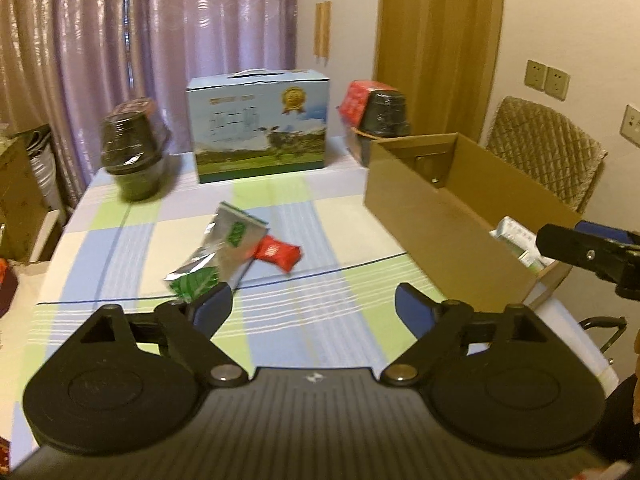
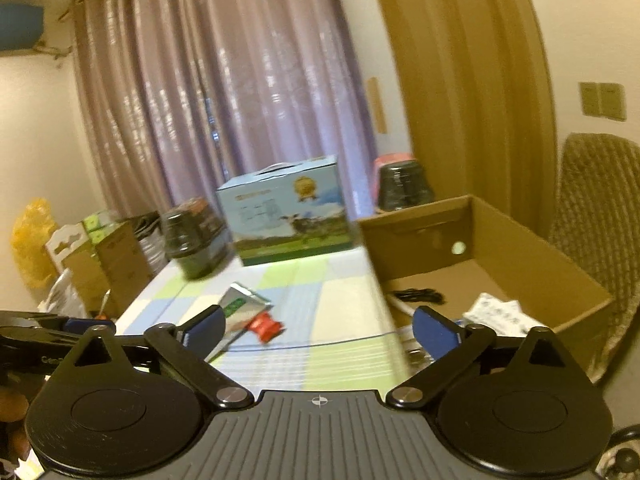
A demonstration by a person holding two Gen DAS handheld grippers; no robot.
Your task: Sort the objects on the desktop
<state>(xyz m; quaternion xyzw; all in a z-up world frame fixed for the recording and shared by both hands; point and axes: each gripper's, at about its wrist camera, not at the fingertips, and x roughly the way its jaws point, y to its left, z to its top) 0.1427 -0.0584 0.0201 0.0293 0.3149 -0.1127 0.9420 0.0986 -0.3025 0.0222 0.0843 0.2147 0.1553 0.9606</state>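
Checked cloth in pale green, blue and cream is covering the table (image 1: 132, 240), with mauve curtains (image 1: 120, 40) hanging behind it. Through the left wrist camera I am looking over the left gripper (image 1: 314, 306), whose jaws are standing wide apart and holding nothing. Just ahead of its left finger the silver and green foil packets (image 1: 224, 252) are lying in a loose heap, with the small red packet (image 1: 277, 254) touching their right edge. To the right the open cardboard box (image 1: 448, 216) is sitting on the cloth with a pale carton already visible inside. I judge the packets are next for sorting, so I am planning to swing left, centre the jaws over the heap and come down low, since foil this thin will slip from a shallow pinch.

Through the right wrist camera the right gripper (image 2: 318, 326) is likewise spread wide and empty, hanging over the near wall of the box. Papers and a dark cable are lying on its floor. The same packets are showing beyond its left finger, well apart from the box. I am keeping this arm clear so the two grippers are not colliding over the heap.
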